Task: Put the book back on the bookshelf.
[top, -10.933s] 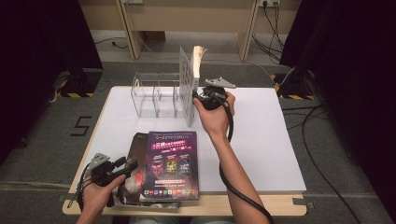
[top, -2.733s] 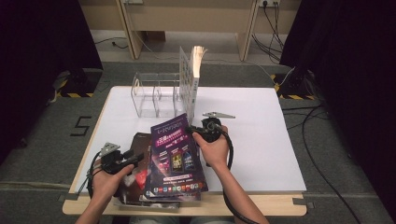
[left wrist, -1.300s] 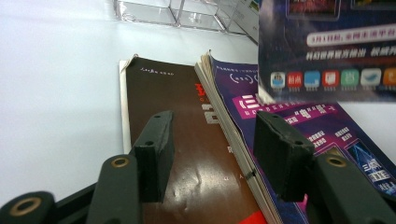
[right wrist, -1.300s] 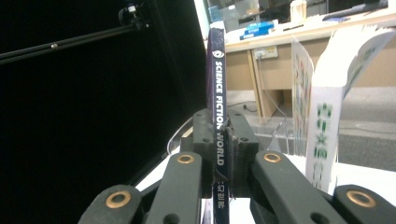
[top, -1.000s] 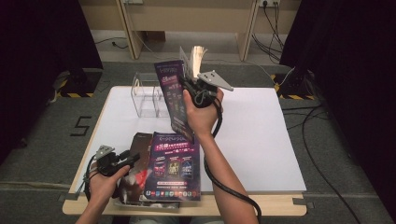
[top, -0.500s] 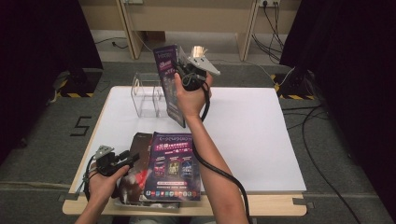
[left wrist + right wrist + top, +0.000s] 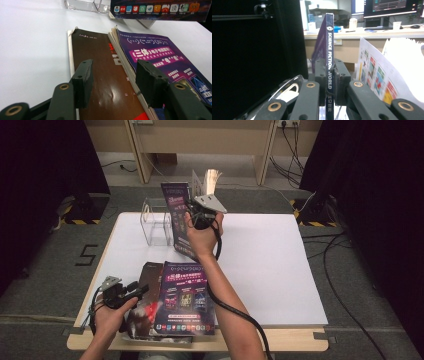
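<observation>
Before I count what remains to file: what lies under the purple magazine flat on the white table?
Under the purple magazine lies a dark brown magazine, its left part showing. More page edges are stacked between them; titles beneath are covered.

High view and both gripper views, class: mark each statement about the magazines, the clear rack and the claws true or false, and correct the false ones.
1. The right claw is shut on the spine of a magazine. True.
2. That magazine lies flat on the table. False: it is held upright, in the air by the clear rack.
3. The left claw clamps the brown magazine. False: its jaws stand open over it, with nothing between them.
4. A purple magazine lies on top of the stack near the front edge of the table. True.
5. A magazine with a white cover already stands in the rack. True.
</observation>
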A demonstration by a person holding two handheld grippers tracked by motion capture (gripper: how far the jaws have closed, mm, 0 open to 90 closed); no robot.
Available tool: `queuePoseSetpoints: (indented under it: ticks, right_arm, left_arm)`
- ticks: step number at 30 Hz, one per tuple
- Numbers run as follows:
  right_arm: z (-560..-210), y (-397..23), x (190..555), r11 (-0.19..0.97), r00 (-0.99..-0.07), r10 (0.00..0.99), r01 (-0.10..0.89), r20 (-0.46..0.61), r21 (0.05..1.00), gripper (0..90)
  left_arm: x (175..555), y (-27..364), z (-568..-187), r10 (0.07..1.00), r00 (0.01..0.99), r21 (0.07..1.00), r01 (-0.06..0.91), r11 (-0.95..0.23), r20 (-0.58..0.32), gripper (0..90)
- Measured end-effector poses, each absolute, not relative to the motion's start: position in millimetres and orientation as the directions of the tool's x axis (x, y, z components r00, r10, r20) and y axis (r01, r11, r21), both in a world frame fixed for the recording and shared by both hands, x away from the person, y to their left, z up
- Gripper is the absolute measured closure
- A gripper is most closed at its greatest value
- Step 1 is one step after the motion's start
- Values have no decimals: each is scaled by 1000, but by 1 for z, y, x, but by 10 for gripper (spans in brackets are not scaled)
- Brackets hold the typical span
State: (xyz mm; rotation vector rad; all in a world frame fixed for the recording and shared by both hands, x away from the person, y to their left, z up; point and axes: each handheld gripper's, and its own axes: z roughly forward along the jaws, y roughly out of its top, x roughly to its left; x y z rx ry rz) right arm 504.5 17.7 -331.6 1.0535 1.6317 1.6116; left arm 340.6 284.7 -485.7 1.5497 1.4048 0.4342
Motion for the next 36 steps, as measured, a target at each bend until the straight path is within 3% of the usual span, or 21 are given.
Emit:
queuePoseSetpoints:
  ticks: [8, 17, 26, 29, 34, 36]
  right_arm:
    - [-338, -7, 481, 16, -518, 854, 103, 40, 995, 832]
    - [-354, -26, 478, 17, -530, 842, 217, 103, 976, 773]
    - [-353, -22, 489, 4, -530, 832, 306, 166, 952, 647]
    - [-350, -19, 495, 11, -520, 836, 333, 174, 943, 665]
    - [-345, -17, 502, 33, -480, 858, 406, 182, 913, 821]
    - [-344, -15, 501, 49, -463, 872, 405, 159, 913, 830]
  left_arm:
    - [340, 284, -486, 906, 273, 818, 562, 122, -323, 475]
    - [341, 283, -485, 905, 270, 817, 562, 129, -328, 475]
    - [341, 282, -486, 904, 272, 817, 563, 130, -331, 475]
    - [341, 283, -486, 904, 270, 816, 562, 132, -332, 475]
    - [341, 283, -486, 904, 272, 816, 563, 130, -331, 475]
    - [341, 282, -486, 903, 273, 817, 562, 130, -332, 475]
